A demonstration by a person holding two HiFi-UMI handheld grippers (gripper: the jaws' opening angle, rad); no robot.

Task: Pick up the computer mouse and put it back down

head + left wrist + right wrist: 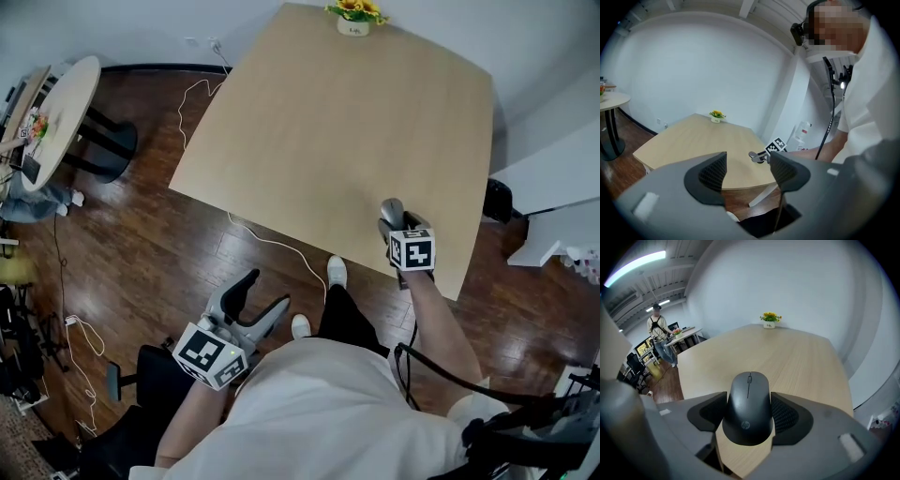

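A dark grey computer mouse (747,406) sits between the jaws of my right gripper (749,409), and both pads press against its sides. In the head view the mouse (391,211) is near the front right edge of the light wooden table (328,122), with the right gripper (392,227) just behind it. I cannot tell whether the mouse rests on the table or hangs just above it. My left gripper (267,291) is open and empty, held off the table over the wooden floor. From the left gripper view, the mouse (756,156) shows far off between the spread jaws.
A small pot of yellow flowers (354,17) stands at the table's far edge. A white cable (272,246) runs over the floor under the table's near edge. A round table (66,103) stands at the left. A person (658,329) stands far back.
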